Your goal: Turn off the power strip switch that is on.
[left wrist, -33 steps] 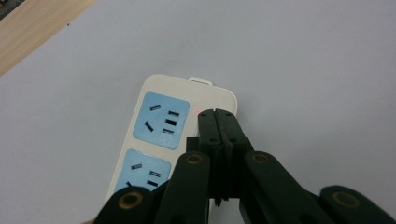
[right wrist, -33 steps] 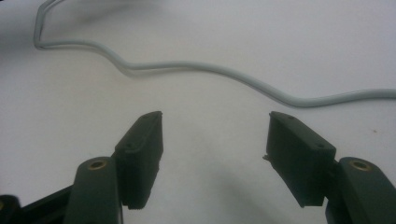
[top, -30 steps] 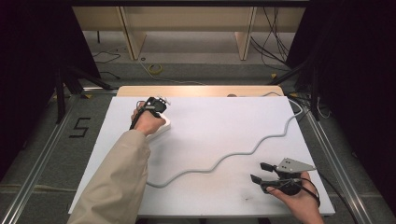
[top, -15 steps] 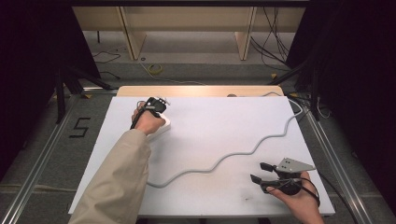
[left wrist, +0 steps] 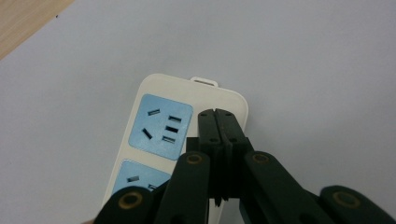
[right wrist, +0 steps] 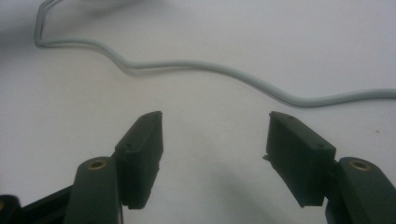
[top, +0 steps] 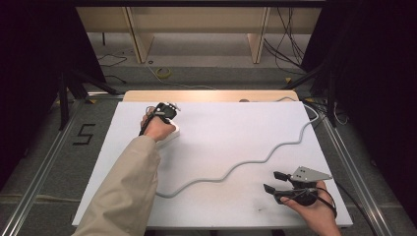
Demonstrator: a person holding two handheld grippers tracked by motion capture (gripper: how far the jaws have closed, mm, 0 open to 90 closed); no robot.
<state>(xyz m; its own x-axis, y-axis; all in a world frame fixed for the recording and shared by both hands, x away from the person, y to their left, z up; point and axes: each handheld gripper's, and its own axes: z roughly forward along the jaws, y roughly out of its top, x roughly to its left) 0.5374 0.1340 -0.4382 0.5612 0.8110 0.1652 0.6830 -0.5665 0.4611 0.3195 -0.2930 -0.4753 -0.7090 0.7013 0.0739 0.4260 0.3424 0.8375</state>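
Closed fingers over one power strip

Power strip point(left wrist: 161, 154), one in all, lies on the white surface point(top: 231, 132) near its far left corner, under the left hand. It is a cream, rounded block with a small tab at its end. Two pale blue socket panels show in the left gripper view: one whole, with five dark slots, and a second cut off behind the fingers.

One grey cable point(top: 255, 160) runs from the strip in loose waves across the surface to the far right edge. In the right gripper view it snakes across the white sheet beyond the fingers, apart from them.

Two grippers are in hand. The left gripper point(left wrist: 218, 123) has its fingers pressed together with nothing between them, their tips over the strip's end beside the whole socket panel; whether they touch it cannot be told. The right gripper point(right wrist: 215, 158) sits near the surface's near right corner, well apart from the strip, its fingers spread wide and empty over bare white.
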